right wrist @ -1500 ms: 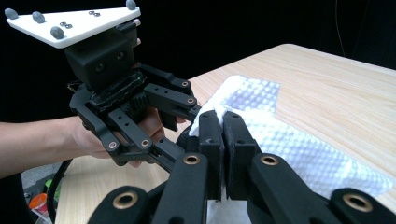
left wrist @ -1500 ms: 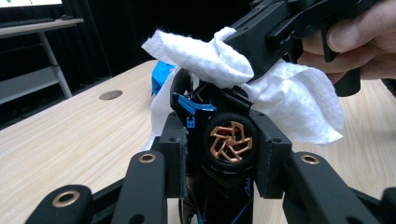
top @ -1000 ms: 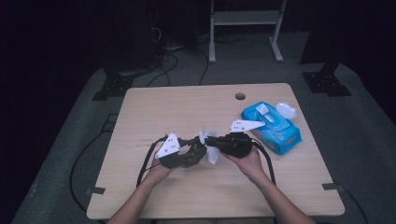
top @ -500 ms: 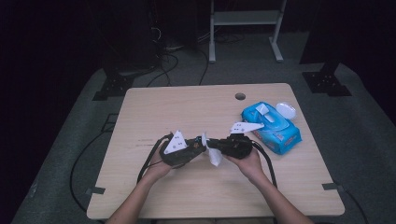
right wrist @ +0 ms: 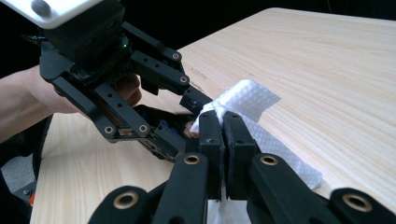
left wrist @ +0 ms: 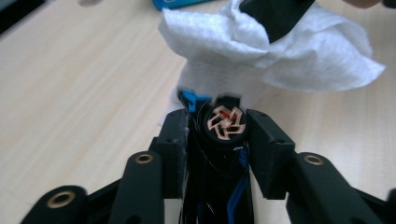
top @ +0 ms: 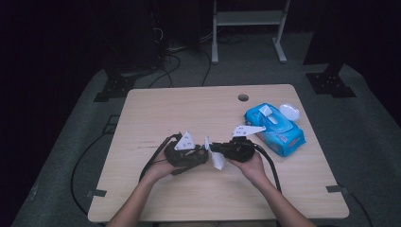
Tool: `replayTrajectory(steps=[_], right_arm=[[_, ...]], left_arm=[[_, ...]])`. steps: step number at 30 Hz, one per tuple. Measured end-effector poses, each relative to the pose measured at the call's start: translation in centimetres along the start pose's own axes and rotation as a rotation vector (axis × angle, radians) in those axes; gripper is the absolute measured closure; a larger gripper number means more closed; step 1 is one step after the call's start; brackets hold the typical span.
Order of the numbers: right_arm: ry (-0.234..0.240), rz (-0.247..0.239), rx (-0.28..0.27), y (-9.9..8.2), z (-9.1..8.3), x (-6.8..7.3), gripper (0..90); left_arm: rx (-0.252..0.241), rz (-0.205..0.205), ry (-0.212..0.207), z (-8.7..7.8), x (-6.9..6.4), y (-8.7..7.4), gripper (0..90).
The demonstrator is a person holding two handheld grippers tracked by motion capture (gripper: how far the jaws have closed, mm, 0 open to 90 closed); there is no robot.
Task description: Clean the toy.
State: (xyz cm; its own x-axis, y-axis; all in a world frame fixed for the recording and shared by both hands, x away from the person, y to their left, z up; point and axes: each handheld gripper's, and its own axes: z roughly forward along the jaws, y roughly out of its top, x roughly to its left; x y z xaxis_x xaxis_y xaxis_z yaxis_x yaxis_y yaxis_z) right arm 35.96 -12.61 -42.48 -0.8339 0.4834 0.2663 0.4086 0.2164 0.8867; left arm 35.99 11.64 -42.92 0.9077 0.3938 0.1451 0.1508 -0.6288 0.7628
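Observation:
My left gripper [left wrist: 218,117] holds a small black round part [left wrist: 225,126] with a copper pattern on its end and blue bits beside it. Its jaws have just been opening a little, with the part still between the pads. A crumpled white wipe [left wrist: 289,60] lies over the part's far end. My right gripper [right wrist: 223,119] is shut on that wipe [right wrist: 247,100] and faces the left gripper [right wrist: 182,121] tip to tip. In the high view both grippers, left [top: 201,153] and right [top: 215,149], meet above the table's front middle, the wipe [top: 216,161] hanging between them.
A blue pack of wipes [top: 274,130] with its white lid flipped open lies at the right of the wooden table [top: 189,109]. A cable hole [top: 243,98] sits near the far edge. Cables trail from both grippers toward the front edge.
The left gripper has edged slightly toward the right one. Both hands stay together at the front middle of the table, with the wipe between them.

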Motion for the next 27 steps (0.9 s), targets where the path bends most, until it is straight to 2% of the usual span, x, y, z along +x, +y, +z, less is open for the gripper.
replayTrajectory(steps=[5,12,14,16,22,27], right_arm=[[0.015,0.006,0.012,-0.2,0.3,0.1,87.0],[0.037,0.001,0.016,-0.2,0.7,0.5,87.0],[0.038,0.006,0.018,-0.1,0.9,0.5,87.0],[0.045,0.005,0.025,0.0,1.3,0.5,87.0],[0.064,0.01,0.059,0.0,2.6,0.7,86.9],[0.057,0.007,0.09,-0.3,3.3,0.5,87.0]], left_arm=[[-0.009,0.001,-0.007,0.0,-0.2,-0.3,57.9],[-0.059,-0.069,-0.055,-1.1,0.4,-1.2,56.8],[-0.058,-0.079,-0.061,-1.3,0.5,-1.4,56.6],[-0.082,-0.104,-0.075,-1.5,0.7,-1.5,56.3],[-0.089,-0.144,-0.083,-2.2,1.2,-2.2,53.8],[-0.094,-0.174,-0.078,-3.0,1.5,-2.9,52.5]])
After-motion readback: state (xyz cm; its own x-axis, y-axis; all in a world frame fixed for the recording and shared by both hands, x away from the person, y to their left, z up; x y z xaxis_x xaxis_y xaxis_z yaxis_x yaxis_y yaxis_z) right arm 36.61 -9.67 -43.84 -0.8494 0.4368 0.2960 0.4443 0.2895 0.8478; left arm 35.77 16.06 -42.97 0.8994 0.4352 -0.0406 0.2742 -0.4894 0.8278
